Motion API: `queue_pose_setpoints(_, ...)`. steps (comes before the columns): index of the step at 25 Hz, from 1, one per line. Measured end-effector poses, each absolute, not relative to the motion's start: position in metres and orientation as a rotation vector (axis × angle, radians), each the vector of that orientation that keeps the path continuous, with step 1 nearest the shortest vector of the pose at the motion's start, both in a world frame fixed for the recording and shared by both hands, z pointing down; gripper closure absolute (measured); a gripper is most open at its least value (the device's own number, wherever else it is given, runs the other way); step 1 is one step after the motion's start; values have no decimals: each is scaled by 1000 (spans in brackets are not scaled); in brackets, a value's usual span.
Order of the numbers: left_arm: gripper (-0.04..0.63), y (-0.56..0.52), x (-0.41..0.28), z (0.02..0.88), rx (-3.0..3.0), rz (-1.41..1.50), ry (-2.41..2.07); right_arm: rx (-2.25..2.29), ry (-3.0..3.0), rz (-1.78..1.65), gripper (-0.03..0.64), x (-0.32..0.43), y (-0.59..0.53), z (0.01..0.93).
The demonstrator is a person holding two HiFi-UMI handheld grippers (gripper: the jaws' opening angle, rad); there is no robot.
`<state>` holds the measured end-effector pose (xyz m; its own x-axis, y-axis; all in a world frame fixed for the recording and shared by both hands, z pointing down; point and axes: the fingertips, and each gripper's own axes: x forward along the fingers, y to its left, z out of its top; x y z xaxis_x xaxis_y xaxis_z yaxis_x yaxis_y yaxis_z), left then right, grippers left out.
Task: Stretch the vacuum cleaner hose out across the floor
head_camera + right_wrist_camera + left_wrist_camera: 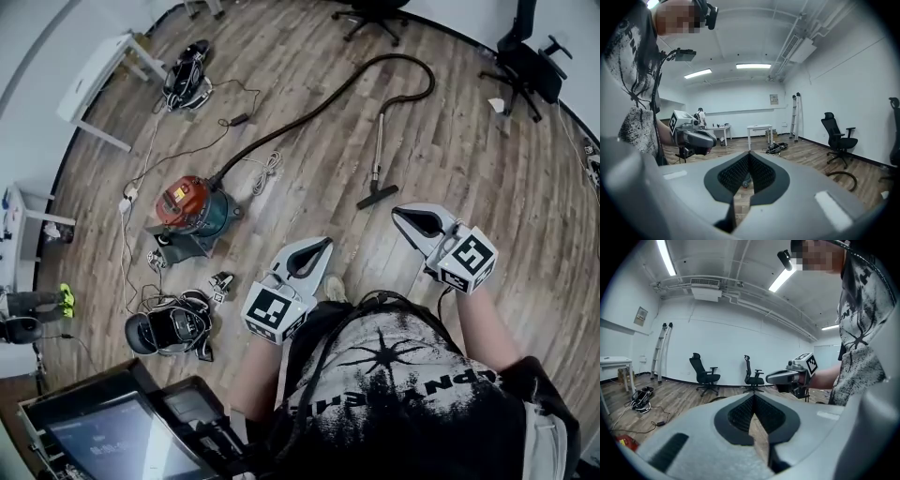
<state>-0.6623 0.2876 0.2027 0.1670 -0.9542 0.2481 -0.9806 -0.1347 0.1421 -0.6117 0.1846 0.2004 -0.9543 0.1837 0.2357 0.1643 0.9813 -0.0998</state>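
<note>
Tools number 2, the left tool and the right tool, each with jaws pressed together on nothing, held above the wooden floor. 1 vacuum cleaner sits on that floor ahead of the left tool, and its 1 black hose runs away from it, curves back near 2 office chairs and meets 1 wand lying ahead of the right tool. 1 black bag lies beside 1 white surface, its contents too small to tell.
</note>
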Motion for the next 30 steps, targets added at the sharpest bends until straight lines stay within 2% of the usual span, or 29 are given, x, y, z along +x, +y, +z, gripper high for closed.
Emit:
queue_pose_setpoints(8, 595, 285, -754, 207, 2168, 130, -1855, -254, -2856, 108, 609, -700, 187, 207)
queue_pose_setpoints(22, 594, 261, -813, 243, 2095, 67, -1810, -275, -2761, 148, 609, -772, 155, 235)
queue_pose_setpoints(30, 595, 194, -887, 234, 1986, 108, -1899, -440, -2756, 189, 609, -857, 96, 240)
